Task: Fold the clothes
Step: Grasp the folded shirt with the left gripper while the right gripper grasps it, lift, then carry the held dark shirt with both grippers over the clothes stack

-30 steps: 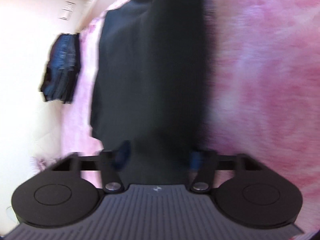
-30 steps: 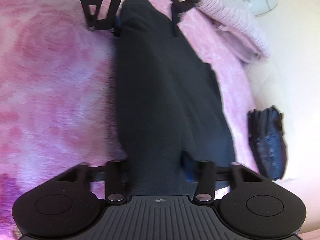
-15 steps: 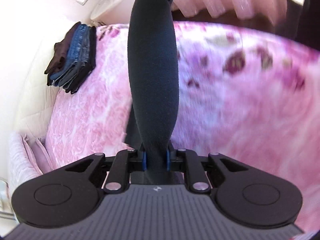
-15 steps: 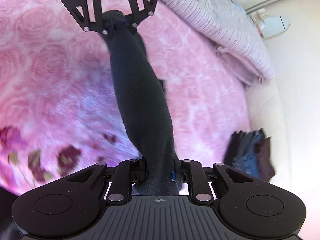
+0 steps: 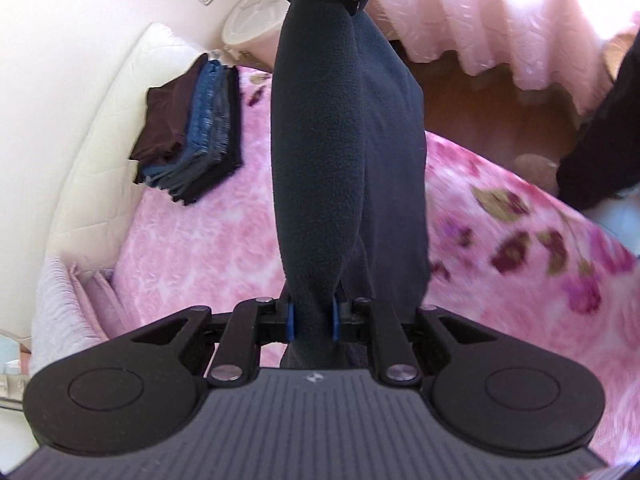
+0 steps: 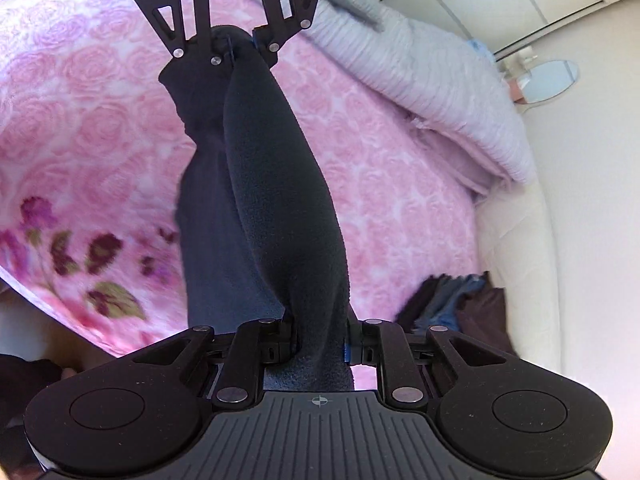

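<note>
Lifted clear of the pink floral blanket (image 5: 192, 240) since a second ago, the dark fleece garment (image 5: 320, 152) hangs stretched between left gripper (image 5: 313, 317) and right gripper (image 6: 320, 346), both clamped nearly closed on its ends.

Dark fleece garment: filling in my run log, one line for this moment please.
left gripper: shut on dark fleece garment | right gripper: same | garment: stretched between them

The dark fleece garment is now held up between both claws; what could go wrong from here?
1. The dark fleece garment is bunched into a thick roll between the left claw and right claw; it may be laid down creased.
2. Its hanging part could drag over the pink blanket or disturb the folded stack.
</note>
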Action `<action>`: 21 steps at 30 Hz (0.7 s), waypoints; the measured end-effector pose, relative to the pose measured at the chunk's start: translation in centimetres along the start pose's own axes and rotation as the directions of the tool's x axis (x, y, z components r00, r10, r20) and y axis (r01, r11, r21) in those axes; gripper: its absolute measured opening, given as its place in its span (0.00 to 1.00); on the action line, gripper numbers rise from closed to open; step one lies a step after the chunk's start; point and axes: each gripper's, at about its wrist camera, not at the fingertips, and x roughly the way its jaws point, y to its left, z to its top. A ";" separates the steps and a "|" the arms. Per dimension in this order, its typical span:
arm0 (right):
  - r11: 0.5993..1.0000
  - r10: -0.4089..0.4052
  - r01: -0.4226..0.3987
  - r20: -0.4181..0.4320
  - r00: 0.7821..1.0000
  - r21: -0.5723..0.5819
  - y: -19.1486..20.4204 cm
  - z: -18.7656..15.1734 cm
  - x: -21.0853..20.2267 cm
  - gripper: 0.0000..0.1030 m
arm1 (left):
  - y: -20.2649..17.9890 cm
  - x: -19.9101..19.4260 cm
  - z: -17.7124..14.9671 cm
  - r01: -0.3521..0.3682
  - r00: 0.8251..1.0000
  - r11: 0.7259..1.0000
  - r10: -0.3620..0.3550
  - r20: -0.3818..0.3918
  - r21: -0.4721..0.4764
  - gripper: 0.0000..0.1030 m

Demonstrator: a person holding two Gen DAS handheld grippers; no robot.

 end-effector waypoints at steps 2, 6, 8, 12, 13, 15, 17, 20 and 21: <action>1.000 -0.006 0.005 0.023 1.000 0.016 -2.3 -2.3 -0.3 0.18 | 1.4 0.6 2.7 -0.011 1.000 1.000 0.011 -0.015 -0.024 0.13; 1.000 -0.019 0.018 0.056 0.998 0.018 -7.2 -7.1 -0.8 0.18 | 4.2 2.2 8.0 -0.039 0.999 0.997 0.037 -0.038 -0.060 0.13; 0.999 -0.030 0.029 0.067 0.997 0.012 -9.8 -9.3 -0.8 0.18 | 6.0 3.0 10.3 -0.059 0.998 0.995 0.055 -0.041 -0.086 0.13; 0.999 -0.052 0.052 0.077 0.996 0.009 -14.7 -12.4 -0.9 0.18 | 9.9 4.3 14.0 -0.103 0.994 0.985 0.098 -0.047 -0.137 0.13; 0.998 -0.058 0.057 0.077 0.995 0.011 -15.8 -13.0 -0.9 0.18 | 11.0 4.6 14.6 -0.113 0.993 0.984 0.109 -0.038 -0.140 0.13; 0.997 -0.072 0.070 0.074 0.995 0.023 -17.9 -13.9 -0.9 0.18 | 13.0 5.3 15.7 -0.131 0.991 0.981 0.130 -0.017 -0.142 0.13; 0.996 -0.091 0.089 0.064 0.994 0.026 -20.0 -14.7 -0.9 0.18 | 15.1 6.1 16.7 -0.149 0.988 0.978 0.151 0.005 -0.143 0.13; 0.992 -0.122 0.120 0.034 0.992 0.036 -23.1 -15.8 -0.9 0.18 | 17.9 7.6 18.2 -0.161 0.984 0.979 0.168 0.052 -0.124 0.13; 0.990 -0.134 0.133 0.021 0.991 0.040 -24.1 -16.2 -0.9 0.18 | 18.9 8.0 18.8 -0.164 0.983 0.980 0.172 0.066 -0.116 0.13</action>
